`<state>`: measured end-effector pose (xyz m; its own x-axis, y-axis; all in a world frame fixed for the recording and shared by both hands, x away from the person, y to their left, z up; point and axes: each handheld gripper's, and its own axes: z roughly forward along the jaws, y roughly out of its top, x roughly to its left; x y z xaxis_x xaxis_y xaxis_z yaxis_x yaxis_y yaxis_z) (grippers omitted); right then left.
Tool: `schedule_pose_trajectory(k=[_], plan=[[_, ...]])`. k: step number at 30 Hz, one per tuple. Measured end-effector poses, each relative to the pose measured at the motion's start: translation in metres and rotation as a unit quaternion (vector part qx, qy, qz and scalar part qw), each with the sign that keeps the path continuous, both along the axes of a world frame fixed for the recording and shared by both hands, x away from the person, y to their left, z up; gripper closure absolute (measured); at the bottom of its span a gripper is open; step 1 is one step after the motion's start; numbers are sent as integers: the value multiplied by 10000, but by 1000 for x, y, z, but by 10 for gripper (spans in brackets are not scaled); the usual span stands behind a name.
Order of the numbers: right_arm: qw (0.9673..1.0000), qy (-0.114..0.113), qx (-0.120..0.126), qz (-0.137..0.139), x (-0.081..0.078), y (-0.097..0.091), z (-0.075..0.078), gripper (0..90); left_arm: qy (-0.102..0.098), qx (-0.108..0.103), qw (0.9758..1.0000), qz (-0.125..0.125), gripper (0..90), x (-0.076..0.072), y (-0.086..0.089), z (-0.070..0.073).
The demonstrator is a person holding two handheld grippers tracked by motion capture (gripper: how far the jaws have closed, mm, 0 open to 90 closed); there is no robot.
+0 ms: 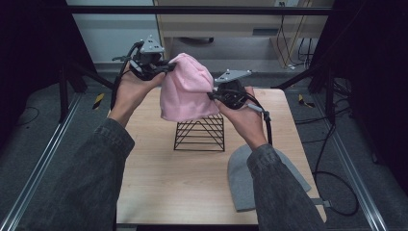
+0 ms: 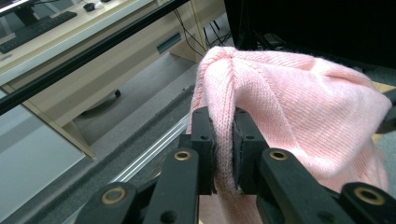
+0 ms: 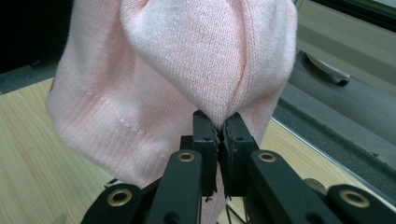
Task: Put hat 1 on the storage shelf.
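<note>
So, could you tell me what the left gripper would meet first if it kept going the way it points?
The pink beanie itself: the left gripper is already shut on a fold of it, with the hat's bulk directly ahead.

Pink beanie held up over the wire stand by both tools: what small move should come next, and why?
Probably lower both hands together so the pink beanie settles onto the black wire stand. The left tool and right tool each pinch a fold of the knit, and the beanie's lower edge already hangs at the stand's top, so a short descent should seat it.
</note>
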<state>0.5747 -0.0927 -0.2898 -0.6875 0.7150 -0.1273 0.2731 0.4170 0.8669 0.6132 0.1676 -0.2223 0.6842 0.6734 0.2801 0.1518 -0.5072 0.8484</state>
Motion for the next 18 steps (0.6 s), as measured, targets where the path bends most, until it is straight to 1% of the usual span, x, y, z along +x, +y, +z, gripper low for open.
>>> schedule_pose_trajectory(k=[2,6,7,12,13,16,18], plan=[[10000,4,-35,20,0,3,-2,862,-4,-7,10000,-13,811,1,2,-3],[10000,-1,-19,81,-1,6,-7,862,-23,-61,10000,-36,811,1,4,-8],[10000,2,-25,87,-2,6,-8,862,-19,-24,10000,-37,811,1,5,-10],[9998,-53,-132,121,-6,7,-15,861,-44,-99,9999,-43,811,-2,5,-17],[9998,-55,-118,120,-7,7,-16,861,-25,-139,9999,-55,811,-3,4,-19],[9998,-51,-108,131,-9,4,-19,861,16,-135,9999,-102,810,-6,2,-20],[9998,-28,-152,137,-10,1,-21,862,69,-184,9997,-133,810,-9,1,-20]])
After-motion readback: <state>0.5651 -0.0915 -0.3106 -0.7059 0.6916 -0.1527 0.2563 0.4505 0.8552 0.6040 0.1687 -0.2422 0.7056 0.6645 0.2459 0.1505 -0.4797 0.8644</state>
